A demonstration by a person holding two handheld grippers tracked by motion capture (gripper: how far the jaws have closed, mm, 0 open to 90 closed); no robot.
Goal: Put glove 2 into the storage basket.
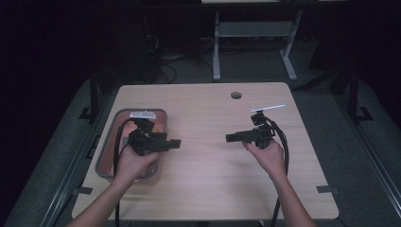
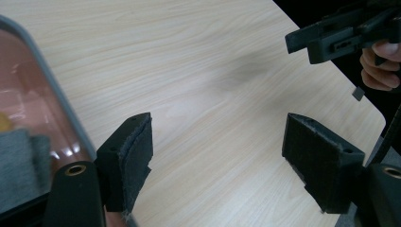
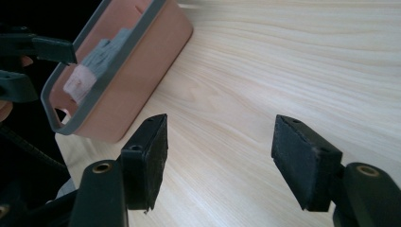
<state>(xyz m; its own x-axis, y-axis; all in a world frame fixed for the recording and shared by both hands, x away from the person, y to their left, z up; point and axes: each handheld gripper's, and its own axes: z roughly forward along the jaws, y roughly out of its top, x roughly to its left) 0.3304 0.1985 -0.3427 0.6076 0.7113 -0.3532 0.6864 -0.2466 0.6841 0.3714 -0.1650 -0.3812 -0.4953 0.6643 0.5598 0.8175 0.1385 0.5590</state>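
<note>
On the counter's (image 1: 208,142) left side, near its edge: one tub (image 1: 107,142), oblong, salmon-pink walls, grey rim, rounded corners. No lettering or brand mark can be read on it.

Contents of tub: grey cloth (image 3: 108,53), folded or bunched, lying against one wall; a pale, whitish piece (image 3: 79,81) just beside it; a small yellow item (image 2: 4,121) at the frame edge in the left gripper view, too little of it visible to identify. A white-grey strip (image 1: 142,114) lies across the tub's far rim in the high view; any writing on it is too small to tell.

Left gripper (image 1: 176,143): held over the tub's right side, pointing toward the counter's middle; jaws spread wide, nothing between them, bare wood below.

Right gripper (image 1: 231,137): held over the counter's right half, well apart from the tub, pointing left at the other gripper; jaws likewise spread wide with nothing between them.

Counter: light wood grain, round cable hole (image 1: 236,95) near the far edge. A thin white strip (image 1: 268,108) shows just beyond the right gripper.
</note>
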